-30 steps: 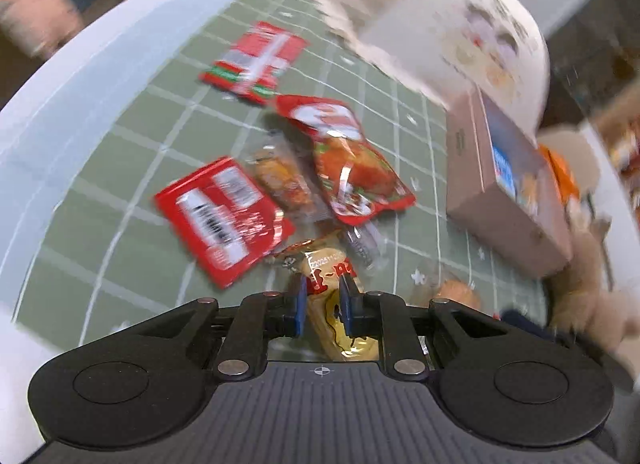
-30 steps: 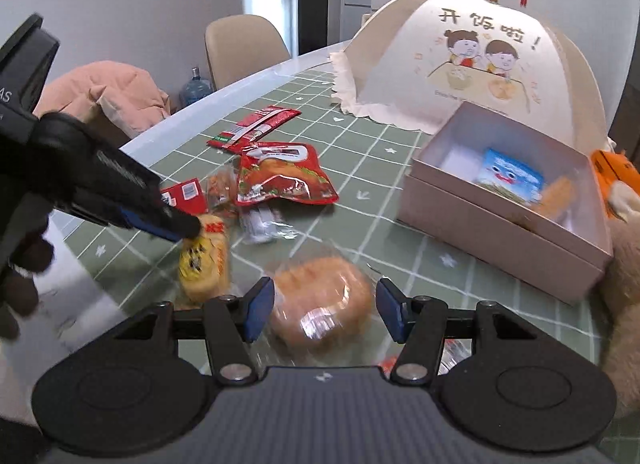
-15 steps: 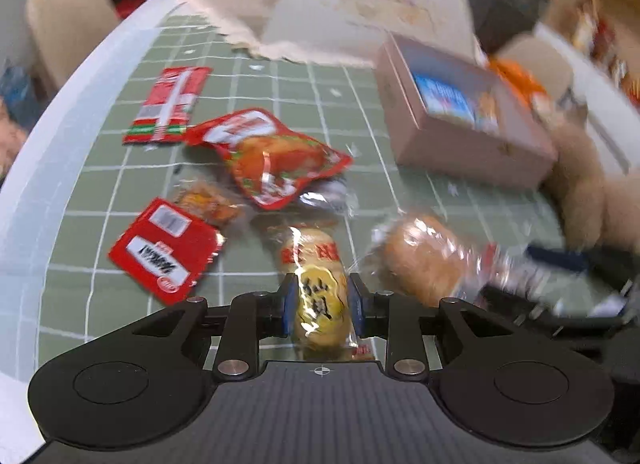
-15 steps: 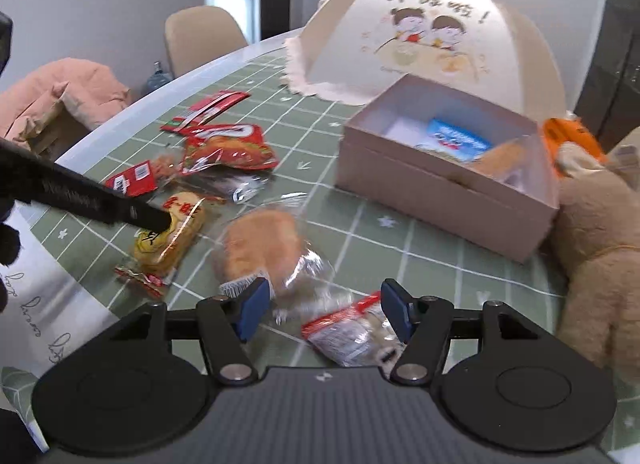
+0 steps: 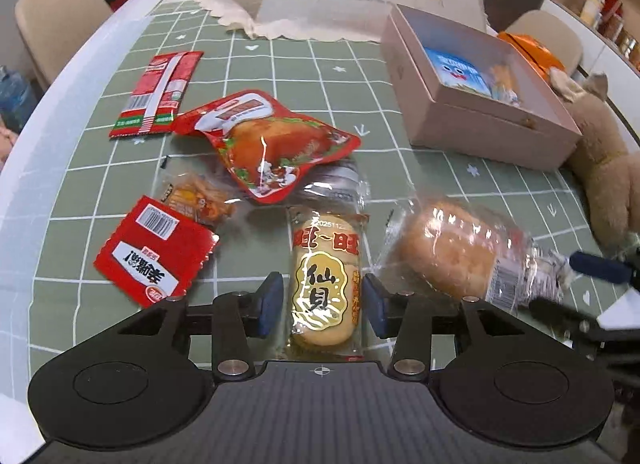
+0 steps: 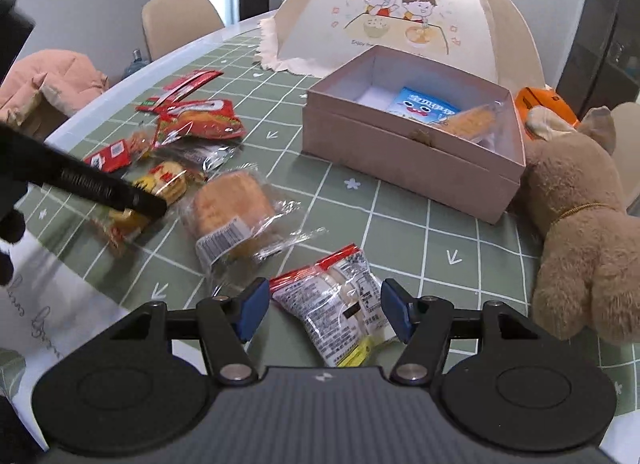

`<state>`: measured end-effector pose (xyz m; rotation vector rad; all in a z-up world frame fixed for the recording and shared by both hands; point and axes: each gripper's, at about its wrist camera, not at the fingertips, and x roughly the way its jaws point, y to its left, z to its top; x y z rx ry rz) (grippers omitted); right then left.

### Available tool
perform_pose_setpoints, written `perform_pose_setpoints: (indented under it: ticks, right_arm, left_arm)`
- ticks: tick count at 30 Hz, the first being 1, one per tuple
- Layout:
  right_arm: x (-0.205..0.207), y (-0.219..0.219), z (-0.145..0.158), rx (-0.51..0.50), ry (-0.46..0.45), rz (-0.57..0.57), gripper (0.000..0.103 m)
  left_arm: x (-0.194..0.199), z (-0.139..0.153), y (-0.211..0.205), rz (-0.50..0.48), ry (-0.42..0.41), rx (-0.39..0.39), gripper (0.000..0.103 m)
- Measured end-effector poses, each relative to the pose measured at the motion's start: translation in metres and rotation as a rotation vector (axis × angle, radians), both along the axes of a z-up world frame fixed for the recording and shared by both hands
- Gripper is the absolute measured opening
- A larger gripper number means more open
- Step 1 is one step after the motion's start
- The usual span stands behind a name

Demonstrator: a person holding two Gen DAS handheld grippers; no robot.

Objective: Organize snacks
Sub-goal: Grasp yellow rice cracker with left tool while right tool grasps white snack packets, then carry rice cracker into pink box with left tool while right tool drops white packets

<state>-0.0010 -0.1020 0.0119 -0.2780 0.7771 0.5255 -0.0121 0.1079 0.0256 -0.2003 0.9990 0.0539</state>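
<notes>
Your left gripper (image 5: pixel 323 300) has just been opening its jaws; they stand apart around the rice cracker packet (image 5: pixel 325 284) lying on the counter (image 5: pixel 440 183), pads clear of it. Your right gripper (image 6: pixel 323 310) is also spread, straddling a clear snack bag (image 6: pixel 340 304). The pink box (image 6: pixel 400 151) sits beyond.
</notes>
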Motion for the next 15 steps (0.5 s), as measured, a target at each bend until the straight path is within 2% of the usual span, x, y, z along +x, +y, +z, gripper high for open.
perform_pose_setpoints:
  ticks: [6,11,15]
  right_arm:
    - [-0.001,0.001,0.005,-0.001,-0.021,0.035,0.062]
    - [0.004,-0.005,0.009,0.007,-0.048,0.026,0.062]
    - [0.011,-0.018,0.007,-0.025,-0.06,0.035,0.062]
  left_arm:
    - [-0.004,0.0,0.004,0.011,-0.006,-0.033,0.041]
    - [-0.022,0.003,0.009,0.021,-0.02,-0.17,0.04]
    - [-0.049,0.007,0.002,-0.035,0.001,-0.248,0.039]
